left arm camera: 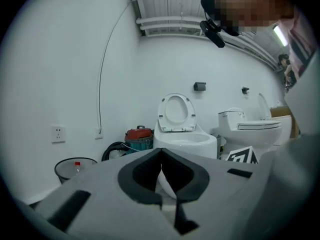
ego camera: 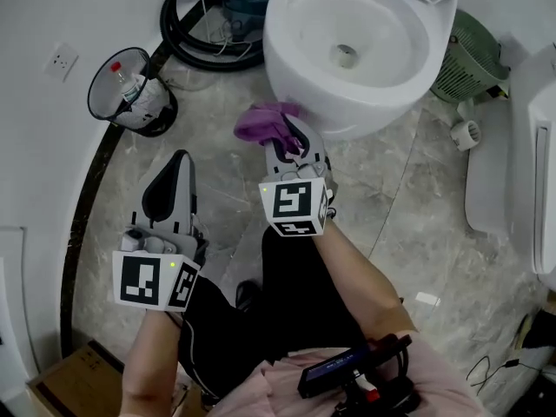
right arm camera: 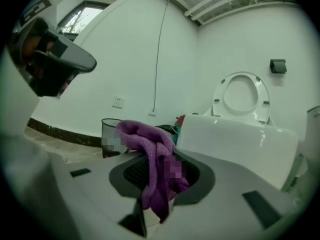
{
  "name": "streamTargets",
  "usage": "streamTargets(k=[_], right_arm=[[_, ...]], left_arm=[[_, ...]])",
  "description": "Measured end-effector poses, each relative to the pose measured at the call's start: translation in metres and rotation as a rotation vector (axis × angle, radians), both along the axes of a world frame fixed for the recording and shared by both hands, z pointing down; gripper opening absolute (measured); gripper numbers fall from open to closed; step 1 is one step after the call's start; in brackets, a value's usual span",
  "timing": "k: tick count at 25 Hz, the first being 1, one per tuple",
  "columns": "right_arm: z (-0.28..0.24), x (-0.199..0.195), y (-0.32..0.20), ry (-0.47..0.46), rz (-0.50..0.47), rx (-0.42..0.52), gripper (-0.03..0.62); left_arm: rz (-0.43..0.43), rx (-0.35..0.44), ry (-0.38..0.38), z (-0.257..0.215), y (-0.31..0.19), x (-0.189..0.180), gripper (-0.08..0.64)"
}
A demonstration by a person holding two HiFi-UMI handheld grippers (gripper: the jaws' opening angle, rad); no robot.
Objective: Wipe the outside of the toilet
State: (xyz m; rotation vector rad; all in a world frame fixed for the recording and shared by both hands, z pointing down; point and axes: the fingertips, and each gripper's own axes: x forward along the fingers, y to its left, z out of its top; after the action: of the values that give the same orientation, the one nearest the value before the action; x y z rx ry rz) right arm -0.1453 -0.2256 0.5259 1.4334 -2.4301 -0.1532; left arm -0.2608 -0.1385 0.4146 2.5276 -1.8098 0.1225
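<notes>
The white toilet (ego camera: pixel 365 68) stands at the top of the head view with its seat and lid raised. A purple cloth (ego camera: pixel 265 122) is clamped in my right gripper (ego camera: pixel 289 137), just in front of the bowl's lower left outer wall, close to it or touching. The right gripper view shows the purple cloth (right arm camera: pixel 150 154) bunched between the jaws, with the bowl (right arm camera: pixel 235 141) right beside it. My left gripper (ego camera: pixel 178 176) hangs lower left over the floor, shut and empty. In the left gripper view the toilet (left arm camera: pixel 182 134) stands a little way ahead.
A black mesh bin (ego camera: pixel 130 94) holding a bottle stands at the upper left by the wall. Black hose coils and a vacuum (ego camera: pixel 217 16) lie behind the toilet's left side. A green fan (ego camera: pixel 469 59) and a second white toilet (ego camera: pixel 530 163) are at right. A cardboard box (ego camera: pixel 69 385) sits bottom left.
</notes>
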Motion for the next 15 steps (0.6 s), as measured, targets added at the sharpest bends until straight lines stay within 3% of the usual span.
streamTargets(k=[9,15], right_arm=[[0.053,-0.015,-0.044,-0.096,0.098,-0.130,0.106],[0.059,-0.011,-0.057,-0.097,0.182,-0.112,0.101]], left_arm=[[-0.067,-0.030,-0.023,0.011,0.017,-0.038,0.009],[-0.092,-0.048,-0.036,0.016,0.023,-0.054,0.009]])
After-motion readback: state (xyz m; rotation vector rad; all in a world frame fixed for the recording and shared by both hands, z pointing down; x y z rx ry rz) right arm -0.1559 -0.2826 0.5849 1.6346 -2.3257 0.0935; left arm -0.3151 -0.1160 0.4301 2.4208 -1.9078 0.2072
